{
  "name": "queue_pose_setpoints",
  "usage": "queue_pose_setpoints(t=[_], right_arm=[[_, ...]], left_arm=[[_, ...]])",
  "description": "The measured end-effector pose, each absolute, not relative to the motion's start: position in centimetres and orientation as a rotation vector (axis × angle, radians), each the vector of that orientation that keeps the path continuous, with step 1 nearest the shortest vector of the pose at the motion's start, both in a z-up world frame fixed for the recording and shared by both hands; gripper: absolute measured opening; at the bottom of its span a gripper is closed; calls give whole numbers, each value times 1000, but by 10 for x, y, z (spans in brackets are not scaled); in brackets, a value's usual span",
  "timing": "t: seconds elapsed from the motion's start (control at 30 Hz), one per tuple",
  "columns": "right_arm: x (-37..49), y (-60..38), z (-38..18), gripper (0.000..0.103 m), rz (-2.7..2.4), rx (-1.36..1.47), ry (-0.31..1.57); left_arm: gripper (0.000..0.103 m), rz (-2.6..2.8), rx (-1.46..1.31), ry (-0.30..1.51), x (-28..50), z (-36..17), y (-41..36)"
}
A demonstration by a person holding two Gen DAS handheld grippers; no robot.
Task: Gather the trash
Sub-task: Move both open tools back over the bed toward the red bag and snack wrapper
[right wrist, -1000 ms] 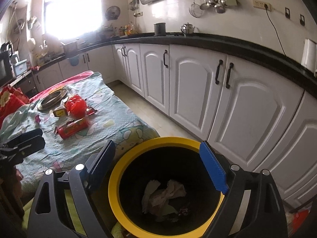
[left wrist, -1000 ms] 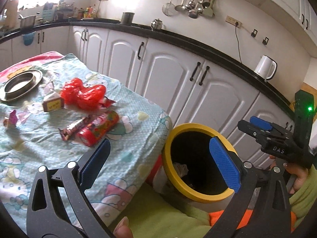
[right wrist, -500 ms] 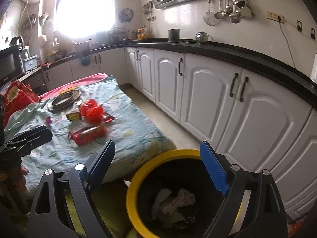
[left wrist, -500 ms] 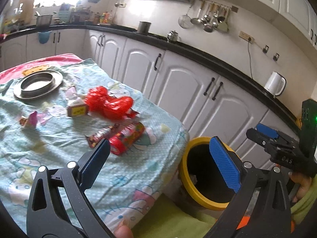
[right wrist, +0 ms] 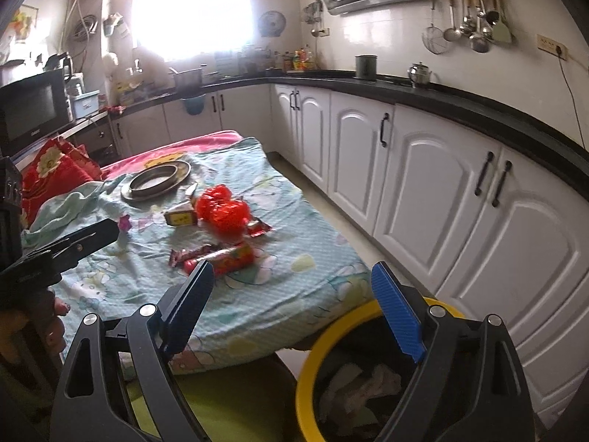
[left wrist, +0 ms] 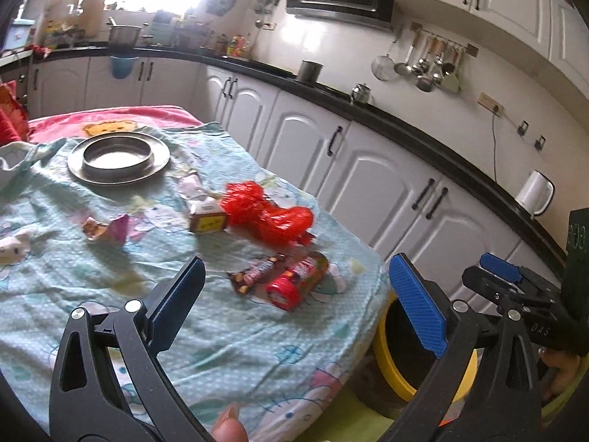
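Observation:
Trash lies on the teal cloth of the table (left wrist: 110, 280): a red cylindrical packet (left wrist: 296, 285), a dark candy bar wrapper (left wrist: 254, 272), a crumpled red plastic bag (left wrist: 270, 217), a small brown carton (left wrist: 206, 219) and a pink wrapper (left wrist: 106, 226). My left gripper (left wrist: 298, 307) is open and empty, above the table's near edge. My right gripper (right wrist: 294, 313) is open and empty, over the floor between the table and the yellow-rimmed black bin (right wrist: 313, 375). The bin holds crumpled paper (right wrist: 364, 386). The red packet (right wrist: 232, 258) and red bag (right wrist: 222, 211) also show in the right wrist view.
A metal plate with a ring dish (left wrist: 117, 158) stands at the table's far end. White cabinets (right wrist: 423, 184) under a black counter run along the right. A red cushion (right wrist: 55, 169) lies at the far left. A white kettle (left wrist: 533, 191) stands on the counter.
Both grippers have swung left and up, away from the bin toward the table. The bin has slid to the lower right of both views. Both stay open and empty.

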State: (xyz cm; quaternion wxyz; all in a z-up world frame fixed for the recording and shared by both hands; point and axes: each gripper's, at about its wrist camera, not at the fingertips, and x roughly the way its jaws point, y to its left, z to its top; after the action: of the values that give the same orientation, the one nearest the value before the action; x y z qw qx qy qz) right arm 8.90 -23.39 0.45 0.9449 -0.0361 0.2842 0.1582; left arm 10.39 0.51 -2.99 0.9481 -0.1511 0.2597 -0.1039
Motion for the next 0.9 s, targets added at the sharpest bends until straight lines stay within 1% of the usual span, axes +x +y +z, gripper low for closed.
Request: queue_pose_setpoints(t=[0.67, 0.9], right_arm=[[134, -161, -6, 84, 419, -140, 579], [153, -146, -14, 84, 431, -146, 592]], left_arm=[[92, 14, -392, 498, 112, -46, 95], [92, 83, -382, 505, 118, -54, 113]])
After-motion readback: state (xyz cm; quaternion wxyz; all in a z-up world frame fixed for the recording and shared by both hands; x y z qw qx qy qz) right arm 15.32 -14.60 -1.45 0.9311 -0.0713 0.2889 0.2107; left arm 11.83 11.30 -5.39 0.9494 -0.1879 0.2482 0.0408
